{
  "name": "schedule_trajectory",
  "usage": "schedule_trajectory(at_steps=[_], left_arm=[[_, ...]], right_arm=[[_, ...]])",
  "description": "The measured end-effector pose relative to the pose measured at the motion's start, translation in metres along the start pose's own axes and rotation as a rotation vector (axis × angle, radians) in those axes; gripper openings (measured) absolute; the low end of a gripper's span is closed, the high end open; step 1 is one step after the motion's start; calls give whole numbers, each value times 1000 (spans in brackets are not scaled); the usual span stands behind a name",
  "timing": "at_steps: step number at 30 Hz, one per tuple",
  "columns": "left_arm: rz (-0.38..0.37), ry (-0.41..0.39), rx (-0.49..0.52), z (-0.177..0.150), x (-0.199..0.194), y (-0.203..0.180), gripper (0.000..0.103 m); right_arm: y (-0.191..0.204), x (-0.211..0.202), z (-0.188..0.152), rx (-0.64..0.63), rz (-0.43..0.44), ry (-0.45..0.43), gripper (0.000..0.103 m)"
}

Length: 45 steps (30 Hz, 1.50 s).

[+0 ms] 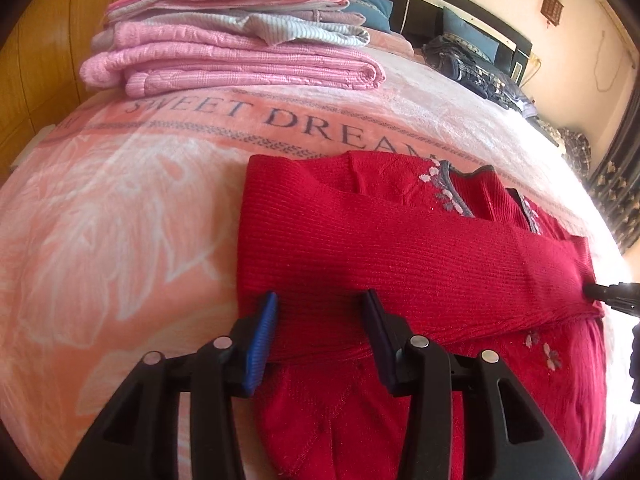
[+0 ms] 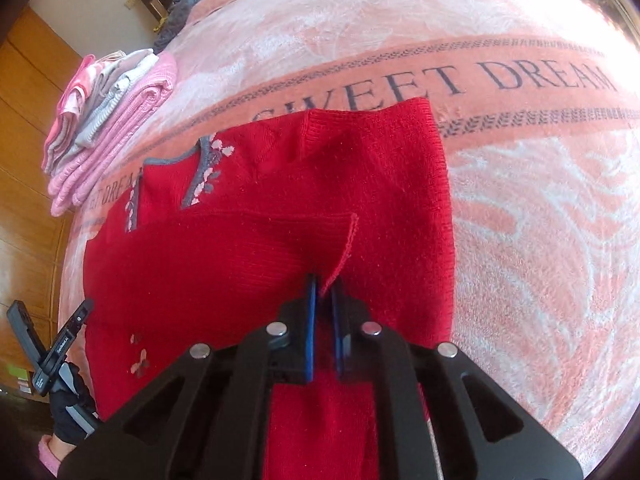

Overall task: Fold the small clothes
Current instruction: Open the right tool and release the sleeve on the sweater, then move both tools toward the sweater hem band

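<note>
- One red knitted sweater (image 1: 400,248) is spread on the pink "SWEET DREAM" blanket (image 1: 120,208), with a sleeve folded across its body.
- The left gripper (image 1: 320,320) is held wide open, its blue pads either side of the folded sleeve's near edge; nothing is clamped.
- The right gripper (image 2: 324,300) is narrowed almost shut on a thin red edge of the sweater (image 2: 280,208), seemingly pinched.
- The sweater lies directly ahead of both grippers, its long axis crosswise in the left view.
- One stack of folded clothes (image 1: 232,44) is seen well beyond; the left gripper is judged nearer to it.
</note>
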<state>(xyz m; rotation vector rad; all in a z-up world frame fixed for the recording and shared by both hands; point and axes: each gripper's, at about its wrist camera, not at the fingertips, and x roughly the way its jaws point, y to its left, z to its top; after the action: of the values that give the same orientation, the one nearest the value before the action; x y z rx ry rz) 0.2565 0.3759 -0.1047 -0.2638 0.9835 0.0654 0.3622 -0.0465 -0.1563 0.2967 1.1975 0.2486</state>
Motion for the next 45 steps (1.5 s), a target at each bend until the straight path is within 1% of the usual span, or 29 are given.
schedule_trajectory(at_steps=[2,3,5,6,8,10,12,14,16,17,19,21,23,24,26,27,29,31,34,36,39,42,44,45], left_arm=[[-41,0,-52,2,-4,4,46],[-60,-5,-69,3,-7,4,46],[-77,-26,-61,6,-12,0,46],[-83,-35,-48,7,-14,-3,46],[-94,-36,-31,7,-14,-9,47],[-99,-6,-42,6,-7,-9,47],[-96,31,-68,2,4,-4,47],[-104,20,-53,-2,6,-3,47],[-91,23,-24,-2,7,-7,47],[-92,27,-27,-1,7,-7,47],[-101,36,-51,0,6,-4,47],[-103,55,-70,1,2,-2,47],[-104,85,-73,-1,-10,-1,47],[-105,102,-68,-4,-17,0,47],[-93,162,-53,-13,-34,1,48],[-94,199,-52,-21,-43,3,48],[-130,268,-65,-39,-64,8,48],[-149,321,-70,-60,-90,11,48],[-171,384,-76,-95,-130,16,48],[-184,414,-103,-117,-154,23,49],[-149,457,-87,-151,-182,29,51],[-165,475,-78,-174,-199,31,52],[-162,480,-52,-185,-203,29,53],[-148,482,-34,-190,-202,28,53]], right_arm=[[4,-10,3,-12,-13,-21,9],[8,-18,4,-26,-20,-47,11],[16,-32,5,-59,-20,-89,13],[20,-36,5,-72,-4,-99,13],[28,-35,5,-94,33,-85,15],[34,-27,2,-105,34,-56,15],[35,-13,-3,-110,8,-17,15],[30,3,-9,-113,-44,25,14],[24,7,-13,-114,-17,5,14],[23,7,-12,-107,-10,7,14],[24,3,-11,-96,-5,15,15],[22,-6,-12,-62,33,-7,21],[22,-19,-16,-28,73,-5,21],[24,-28,-19,-29,83,3,21],[33,-52,-30,-70,72,10,22],[36,-66,-38,-93,70,12,28],[39,-94,-58,-106,88,19,36],[37,-119,-82,-104,119,41,36],[33,-152,-128,-89,140,82,36],[30,-172,-160,-78,156,109,37],[28,-198,-206,-97,135,149,38],[27,-218,-245,-125,135,171,40],[28,-226,-264,-172,99,159,41],[28,-228,-271,-180,83,158,43]])
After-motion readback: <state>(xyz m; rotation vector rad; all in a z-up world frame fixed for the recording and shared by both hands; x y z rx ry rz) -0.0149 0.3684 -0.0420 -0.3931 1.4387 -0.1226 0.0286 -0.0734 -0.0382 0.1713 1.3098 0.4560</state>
